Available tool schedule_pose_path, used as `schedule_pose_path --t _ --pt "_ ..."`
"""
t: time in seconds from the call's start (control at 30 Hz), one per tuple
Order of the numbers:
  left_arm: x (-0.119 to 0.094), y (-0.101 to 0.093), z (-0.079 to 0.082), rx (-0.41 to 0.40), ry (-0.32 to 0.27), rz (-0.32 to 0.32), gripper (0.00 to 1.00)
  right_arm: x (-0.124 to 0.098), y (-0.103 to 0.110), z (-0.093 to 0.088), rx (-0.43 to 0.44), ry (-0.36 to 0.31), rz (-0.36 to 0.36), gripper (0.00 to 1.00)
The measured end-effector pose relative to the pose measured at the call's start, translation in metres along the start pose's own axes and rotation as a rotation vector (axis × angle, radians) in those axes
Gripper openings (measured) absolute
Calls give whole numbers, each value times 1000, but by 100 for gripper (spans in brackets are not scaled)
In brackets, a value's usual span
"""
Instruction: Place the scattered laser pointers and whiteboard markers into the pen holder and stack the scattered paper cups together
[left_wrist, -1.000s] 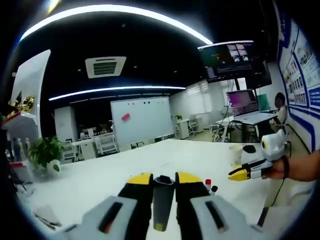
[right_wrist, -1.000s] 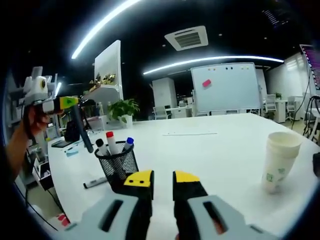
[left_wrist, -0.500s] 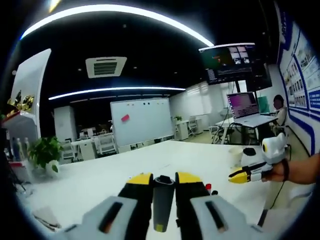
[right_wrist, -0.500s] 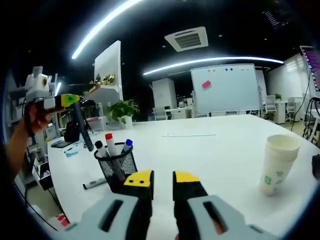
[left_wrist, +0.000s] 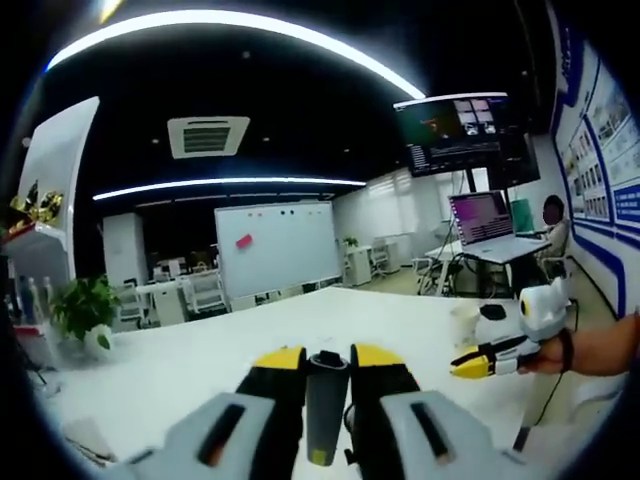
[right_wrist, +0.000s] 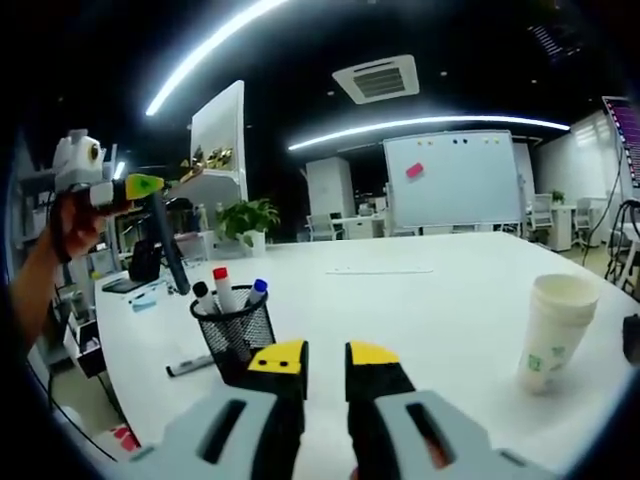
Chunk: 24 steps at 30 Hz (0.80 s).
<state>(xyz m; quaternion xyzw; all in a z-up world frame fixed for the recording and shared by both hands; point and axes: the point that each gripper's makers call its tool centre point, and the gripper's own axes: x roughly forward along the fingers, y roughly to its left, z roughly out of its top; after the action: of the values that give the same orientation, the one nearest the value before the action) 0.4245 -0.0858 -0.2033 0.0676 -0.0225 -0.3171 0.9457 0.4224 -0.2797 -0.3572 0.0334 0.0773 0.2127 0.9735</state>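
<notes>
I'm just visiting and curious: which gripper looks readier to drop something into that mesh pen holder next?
Left. The left gripper is shut on a dark pen and hangs just above and beside the pen holder; the right gripper carries nothing.

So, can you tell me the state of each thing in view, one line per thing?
Left gripper: shut on a dark pen, held in the air.
Right gripper: open, nothing between the jaws.
Holder: upright, three markers standing in it.
Cups: stacked, upright.
Loose marker: lying flat on the table beside the holder.
</notes>
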Motion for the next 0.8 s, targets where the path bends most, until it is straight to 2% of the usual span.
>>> schedule_pose_path --t 0.3,0.53,0.73,0.8 --pt "3 -4 8 -3 -22 -6 18 -1 -1 0 0 0 -3 15" --pt "9 -7 2 5 -6 -9 18 -2 -1 -2 1 1 -3 15" --pt "12 -10 6 7 -13 -20 18 -3 -1 -2 8 -3 -5 15" --pt "14 -11 7 -18 -20 -30 18 -4 -1 -2 7 -4 -4 15"
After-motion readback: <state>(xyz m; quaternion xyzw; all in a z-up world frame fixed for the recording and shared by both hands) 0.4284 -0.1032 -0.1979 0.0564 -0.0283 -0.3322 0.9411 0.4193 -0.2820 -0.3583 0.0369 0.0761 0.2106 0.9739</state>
